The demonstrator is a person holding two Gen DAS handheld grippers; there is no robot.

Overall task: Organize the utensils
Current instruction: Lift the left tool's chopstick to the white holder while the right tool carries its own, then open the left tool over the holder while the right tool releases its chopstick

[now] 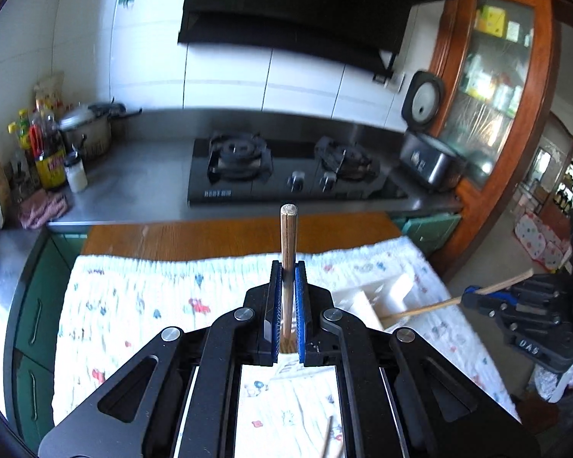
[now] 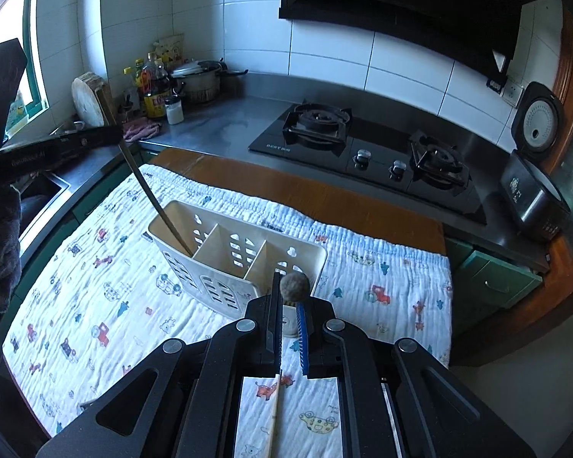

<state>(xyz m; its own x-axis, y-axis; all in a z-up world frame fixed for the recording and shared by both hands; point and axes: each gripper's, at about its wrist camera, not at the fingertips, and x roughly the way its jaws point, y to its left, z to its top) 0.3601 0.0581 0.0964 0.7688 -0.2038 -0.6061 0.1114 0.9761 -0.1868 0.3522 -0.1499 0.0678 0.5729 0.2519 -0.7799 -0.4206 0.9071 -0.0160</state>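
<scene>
Right wrist view gives us the white utensil caddy (image 2: 237,263) whole, standing on the printed cloth (image 2: 95,286) over the table (image 2: 324,194), with three compartments in a row; the left wrist view catches only a blurred corner of that caddy (image 1: 370,297) at the right. From the right wrist we see the left gripper (image 2: 112,135) reaching in from the left, its chopstick (image 2: 152,198) slanting down into the leftmost compartment, the lower end hidden inside. From the left wrist we see that same left gripper (image 1: 288,267) head-on, its jaws clenched on the wooden chopstick (image 1: 288,236), whose round end pokes up past the blue pads. Further right in that view the right gripper (image 1: 471,293) holds a second chopstick (image 1: 420,309) that slopes down toward the caddy. In its own view the right gripper (image 2: 288,297) has its jaws clamped on that stick (image 2: 295,286), seen end-on as a dark round tip just near the rightmost compartment. Another loose chopstick (image 2: 275,416) lies on the cloth close below.
</scene>
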